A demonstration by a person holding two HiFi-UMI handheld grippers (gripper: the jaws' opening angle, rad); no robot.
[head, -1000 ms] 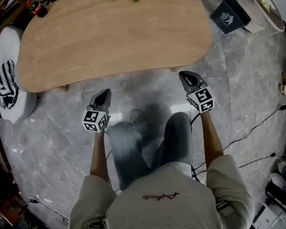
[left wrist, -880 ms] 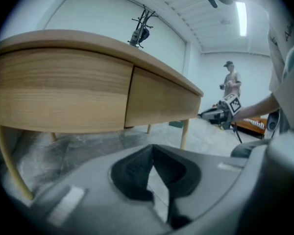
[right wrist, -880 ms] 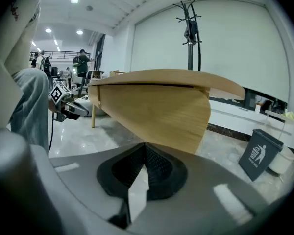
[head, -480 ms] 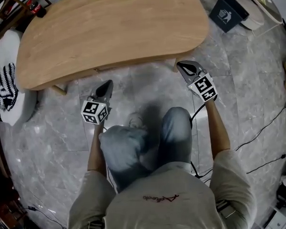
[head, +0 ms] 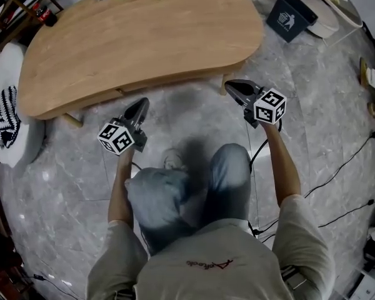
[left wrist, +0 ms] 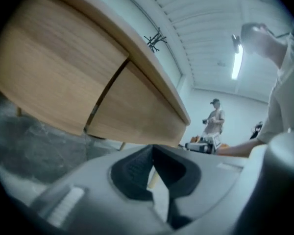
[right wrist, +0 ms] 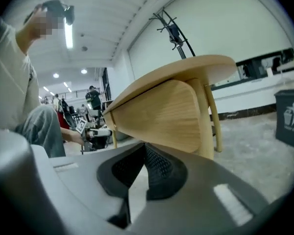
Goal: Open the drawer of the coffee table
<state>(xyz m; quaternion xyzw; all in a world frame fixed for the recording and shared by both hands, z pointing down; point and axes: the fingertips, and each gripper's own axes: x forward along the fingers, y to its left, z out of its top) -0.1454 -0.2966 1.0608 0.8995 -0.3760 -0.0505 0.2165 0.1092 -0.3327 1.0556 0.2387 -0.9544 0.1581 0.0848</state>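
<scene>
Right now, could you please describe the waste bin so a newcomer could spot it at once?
Find the large curved wooden coffee table on the grey stone floor. Just past its far right end stands the bin, next to a pale round object. It alone is dark and boxy, with a white litter pictogram on its side.

Ahead of the left gripper [left wrist: 152, 153], the coffee table [left wrist: 63, 67] runs off past the picture's left edge. Beyond its tips a far-off person [left wrist: 214, 119] stands, too small to make out. Right of the right gripper [right wrist: 145, 151], the dark bin [right wrist: 290, 116] gets clipped by the frame. In the head view the coffee table's top hides most of its front.
</scene>
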